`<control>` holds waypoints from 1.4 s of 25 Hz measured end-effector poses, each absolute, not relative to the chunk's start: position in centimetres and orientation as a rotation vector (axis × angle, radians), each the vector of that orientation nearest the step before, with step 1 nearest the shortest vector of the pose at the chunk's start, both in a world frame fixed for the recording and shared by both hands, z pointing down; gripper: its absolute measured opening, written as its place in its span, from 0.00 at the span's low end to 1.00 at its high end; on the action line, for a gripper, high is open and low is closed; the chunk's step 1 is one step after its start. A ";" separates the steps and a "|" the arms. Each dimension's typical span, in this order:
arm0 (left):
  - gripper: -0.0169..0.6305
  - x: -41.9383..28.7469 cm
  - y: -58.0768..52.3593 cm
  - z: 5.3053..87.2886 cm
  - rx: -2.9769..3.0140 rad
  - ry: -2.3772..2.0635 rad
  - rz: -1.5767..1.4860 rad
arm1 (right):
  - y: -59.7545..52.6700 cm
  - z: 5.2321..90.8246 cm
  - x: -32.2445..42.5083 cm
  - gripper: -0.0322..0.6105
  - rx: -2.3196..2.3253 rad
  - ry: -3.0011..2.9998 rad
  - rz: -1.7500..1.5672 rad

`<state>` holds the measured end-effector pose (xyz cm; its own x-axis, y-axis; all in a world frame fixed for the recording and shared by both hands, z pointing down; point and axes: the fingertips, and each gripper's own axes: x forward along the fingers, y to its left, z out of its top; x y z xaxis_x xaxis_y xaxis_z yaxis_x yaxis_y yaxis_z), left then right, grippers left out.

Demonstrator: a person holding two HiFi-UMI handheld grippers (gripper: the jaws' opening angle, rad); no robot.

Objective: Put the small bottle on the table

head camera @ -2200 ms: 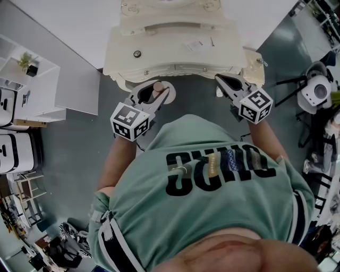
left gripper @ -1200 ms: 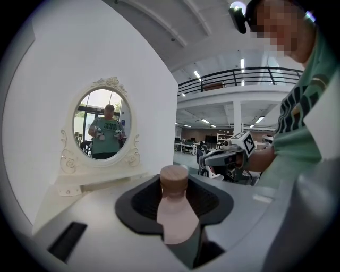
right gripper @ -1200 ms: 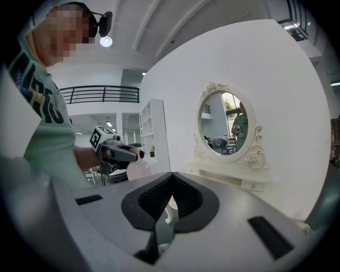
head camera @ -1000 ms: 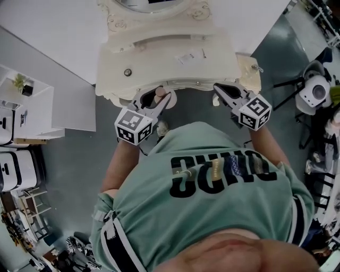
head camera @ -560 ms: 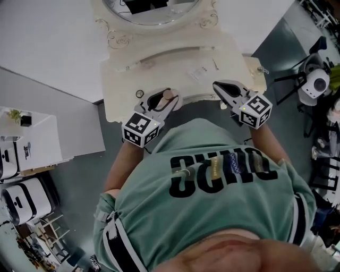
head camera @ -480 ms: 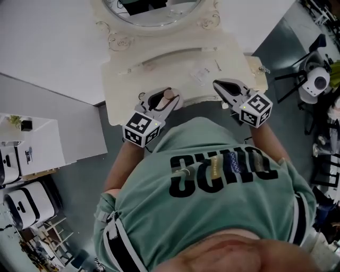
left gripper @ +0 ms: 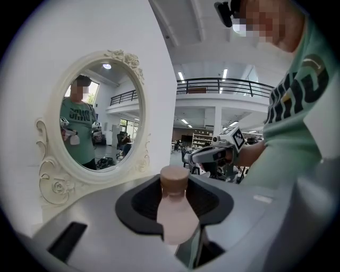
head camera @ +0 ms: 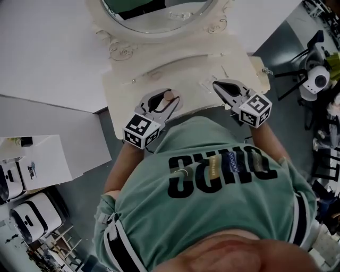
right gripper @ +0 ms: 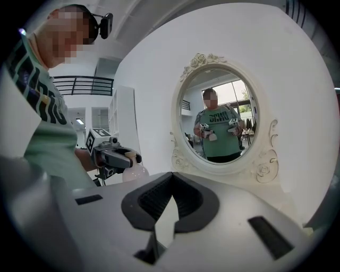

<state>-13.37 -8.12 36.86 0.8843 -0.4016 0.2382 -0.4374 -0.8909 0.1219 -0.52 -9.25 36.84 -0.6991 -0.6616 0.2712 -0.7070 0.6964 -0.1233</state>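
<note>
My left gripper is shut on the small pale pink bottle, which has a tan cap, and holds it upright above the front edge of the cream dressing table. In the left gripper view the bottle stands between the black pads of that gripper. My right gripper hovers over the table's right front with its jaws together and nothing in them. The right gripper view shows its own pads meeting, and the left gripper with the bottle beyond.
An oval mirror in a carved cream frame rises at the table's back. A small paper label lies on the top. White shelf units stand to the left, and stands with gear to the right.
The person has stepped up to the table. Both grippers have moved from in front of its edge to above the tabletop, the left still holding the bottle. More of the mirror shows.
</note>
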 end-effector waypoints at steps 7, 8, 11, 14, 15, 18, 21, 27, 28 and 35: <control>0.25 -11.6 -11.6 37.7 2.836 -0.736 0.323 | -13.6 37.6 1.1 0.04 1.009 -2.747 0.336; 0.25 -11.1 -12.1 37.8 2.830 -0.761 0.328 | -14.2 37.8 1.6 0.04 0.980 -2.760 0.332; 0.25 -9.3 -14.1 37.7 2.810 -0.862 0.338 | -16.6 38.0 3.3 0.04 0.881 -2.801 0.315; 0.25 -7.4 -16.6 37.6 2.755 -0.987 0.314 | -19.2 38.2 5.4 0.04 0.778 -2.827 0.325; 0.25 -6.7 -17.2 37.6 2.734 -1.019 0.303 | -19.9 38.4 6.1 0.04 0.741 -2.834 0.333; 0.25 -4.9 -19.2 37.4 2.682 -1.084 0.288 | -22.1 38.9 7.7 0.04 0.650 -2.848 0.347; 0.25 -4.1 -20.7 37.0 2.661 -1.115 0.293 | -23.6 39.5 8.3 0.04 0.612 -2.860 0.380; 0.25 -5.1 -22.1 37.0 2.694 -1.086 0.334 | -25.1 40.0 7.1 0.04 0.666 -2.863 0.417; 0.25 -5.4 -22.3 37.2 2.699 -1.073 0.336 | -25.2 40.0 6.7 0.04 0.677 -2.865 0.424; 0.25 -6.1 -22.9 38.4 2.715 -1.013 0.336 | -25.1 39.6 5.4 0.04 0.713 -2.841 0.386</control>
<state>-6.09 -22.94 38.45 0.7356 -0.6128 0.2888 -0.6639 -0.7368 0.1276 5.36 -25.06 39.56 -0.8670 -0.4356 0.2418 -0.4844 0.8507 -0.2042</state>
